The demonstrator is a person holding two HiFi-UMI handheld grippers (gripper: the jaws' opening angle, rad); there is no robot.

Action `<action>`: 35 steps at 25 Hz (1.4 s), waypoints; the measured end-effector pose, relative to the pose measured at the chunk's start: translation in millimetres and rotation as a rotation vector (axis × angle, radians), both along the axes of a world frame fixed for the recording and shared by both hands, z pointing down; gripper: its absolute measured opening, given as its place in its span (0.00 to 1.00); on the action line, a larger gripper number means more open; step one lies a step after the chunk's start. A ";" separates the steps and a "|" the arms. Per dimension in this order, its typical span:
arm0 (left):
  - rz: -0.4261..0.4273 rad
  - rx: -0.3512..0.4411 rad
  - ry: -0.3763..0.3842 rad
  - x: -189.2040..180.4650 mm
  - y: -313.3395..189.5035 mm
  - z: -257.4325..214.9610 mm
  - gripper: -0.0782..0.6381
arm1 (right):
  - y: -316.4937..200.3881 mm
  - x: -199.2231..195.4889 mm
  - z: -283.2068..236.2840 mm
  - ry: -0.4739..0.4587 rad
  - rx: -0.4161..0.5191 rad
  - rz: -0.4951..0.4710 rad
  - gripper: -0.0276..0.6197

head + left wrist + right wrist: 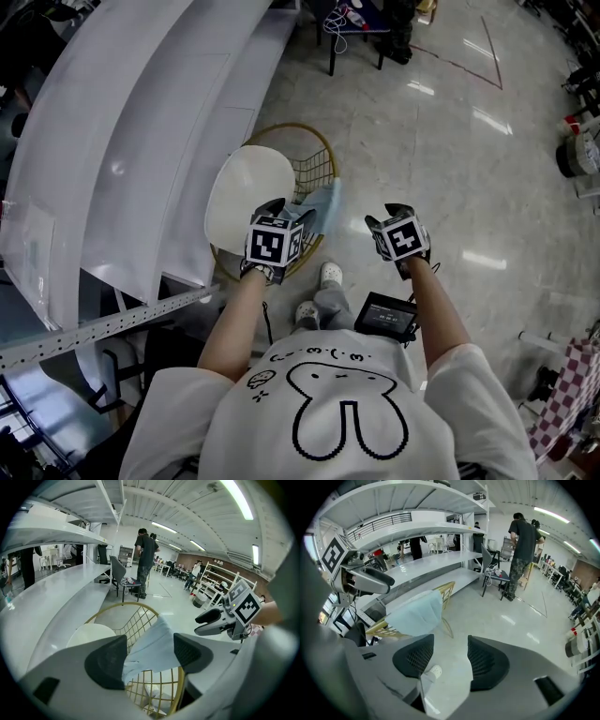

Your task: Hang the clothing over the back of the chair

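Note:
A light blue piece of clothing (324,204) hangs over the gold wire back (317,161) of a chair with a round white seat (246,192). My left gripper (291,214) is at the cloth's near edge. In the left gripper view the clothing (157,630) fills the gap between the wide-set jaws of the left gripper (150,645), and the pads do not squeeze it. My right gripper (384,216) hovers to the right of the chair, clear of the cloth. The right gripper (451,656) is open, with only floor and a shoe between its jaws. The draped clothing (415,613) shows further off.
White curved shelving (141,141) runs along the left, close behind the chair. A dark chair (356,37) stands far ahead, with people (145,555) beside it. Shiny floor (450,159) spreads to the right. My own shoes (330,274) are just below the chair.

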State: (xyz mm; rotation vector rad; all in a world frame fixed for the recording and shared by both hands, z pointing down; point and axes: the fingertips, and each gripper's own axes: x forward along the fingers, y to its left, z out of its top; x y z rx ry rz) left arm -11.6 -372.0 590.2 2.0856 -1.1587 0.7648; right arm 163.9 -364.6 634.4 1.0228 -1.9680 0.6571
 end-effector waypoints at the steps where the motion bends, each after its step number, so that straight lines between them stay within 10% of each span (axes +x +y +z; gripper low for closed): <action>1: 0.002 0.002 0.001 0.2 0.5 -1.2 0.59 | 0.1 1.6 -4.6 0.002 0.007 0.007 0.36; 10: 0.024 0.046 0.013 1.5 9.4 -19.6 0.59 | 12.0 -5.1 -43.4 -0.039 0.061 0.033 0.33; 13: 0.033 0.068 0.014 2.1 14.4 -26.4 0.54 | 16.8 -10.4 -57.8 -0.031 0.116 0.043 0.03; 25: 0.090 0.142 0.073 11.0 52.9 -64.6 0.50 | 63.3 -62.0 -121.9 -0.294 0.198 0.094 0.03; 32: 0.027 0.256 0.000 -1.4 70.8 -97.4 0.12 | 88.6 -73.9 -150.9 -0.302 0.273 0.102 0.02; 35: 0.045 0.292 0.037 -1.6 81.5 -112.9 0.11 | 98.3 -80.5 -163.0 -0.309 0.304 0.098 0.02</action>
